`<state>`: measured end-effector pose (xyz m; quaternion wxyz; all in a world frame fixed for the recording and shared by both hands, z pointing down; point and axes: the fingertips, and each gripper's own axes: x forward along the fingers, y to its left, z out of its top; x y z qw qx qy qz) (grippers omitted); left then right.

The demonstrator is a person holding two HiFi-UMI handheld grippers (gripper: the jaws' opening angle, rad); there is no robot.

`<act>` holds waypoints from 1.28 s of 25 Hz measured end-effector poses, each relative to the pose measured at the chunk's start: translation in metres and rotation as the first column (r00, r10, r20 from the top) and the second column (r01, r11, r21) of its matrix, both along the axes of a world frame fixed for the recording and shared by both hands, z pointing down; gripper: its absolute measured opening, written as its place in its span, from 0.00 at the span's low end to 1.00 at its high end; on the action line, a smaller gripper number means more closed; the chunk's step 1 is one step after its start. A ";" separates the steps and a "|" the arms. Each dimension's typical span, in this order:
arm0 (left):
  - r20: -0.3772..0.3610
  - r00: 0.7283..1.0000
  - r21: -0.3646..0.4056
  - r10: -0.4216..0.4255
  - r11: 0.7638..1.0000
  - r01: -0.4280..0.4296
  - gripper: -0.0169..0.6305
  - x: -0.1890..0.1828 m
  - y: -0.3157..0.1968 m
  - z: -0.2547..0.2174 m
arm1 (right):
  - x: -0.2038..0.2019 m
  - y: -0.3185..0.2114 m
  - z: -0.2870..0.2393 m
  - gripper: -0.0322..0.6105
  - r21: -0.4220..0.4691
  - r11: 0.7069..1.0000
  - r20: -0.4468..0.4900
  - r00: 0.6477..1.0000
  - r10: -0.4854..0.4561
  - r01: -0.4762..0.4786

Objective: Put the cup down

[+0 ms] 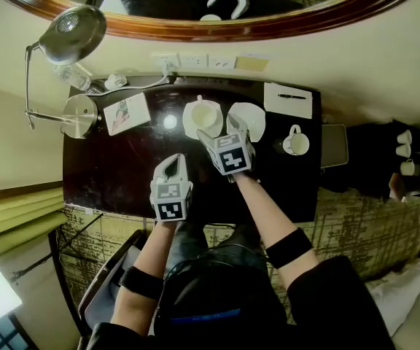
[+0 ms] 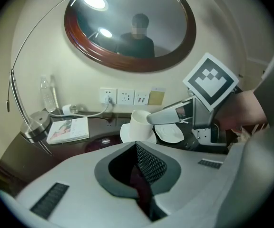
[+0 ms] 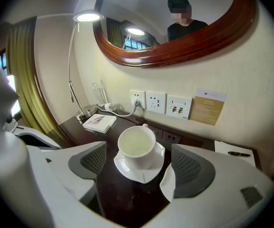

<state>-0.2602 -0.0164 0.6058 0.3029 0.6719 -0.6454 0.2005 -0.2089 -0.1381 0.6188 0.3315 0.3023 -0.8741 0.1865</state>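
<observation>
Right gripper view: my right gripper (image 3: 140, 171) had its jaws wide apart, gripping nothing. The cup (image 3: 137, 146) stood upright on its saucer (image 3: 127, 169) at frame centre, framed between the pads but untouched. I judged it set down; the clean finish was a straight retreat that clipped neither that saucer nor the second saucer (image 3: 168, 184) by my right-hand pad. My left gripper (image 2: 139, 175) was closed and empty. The card (image 3: 209, 107) beside the sockets, upper right, was too small to read.
</observation>
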 end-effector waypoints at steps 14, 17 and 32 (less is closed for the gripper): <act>0.019 1.000 0.051 0.021 0.998 -0.022 0.03 0.061 0.014 -0.049 | 0.137 0.047 -0.064 0.18 0.056 0.998 0.082 0.996 0.015 -0.020; 0.019 0.999 0.045 0.032 0.998 -0.033 0.03 0.076 0.015 -0.055 | 0.171 0.048 -0.068 0.11 0.048 0.997 0.088 0.995 0.053 -0.058; 0.016 0.994 0.071 0.105 0.992 -0.106 0.03 0.138 0.005 -0.073 | 0.274 0.070 -0.057 0.05 0.015 0.987 0.075 0.985 0.158 -0.159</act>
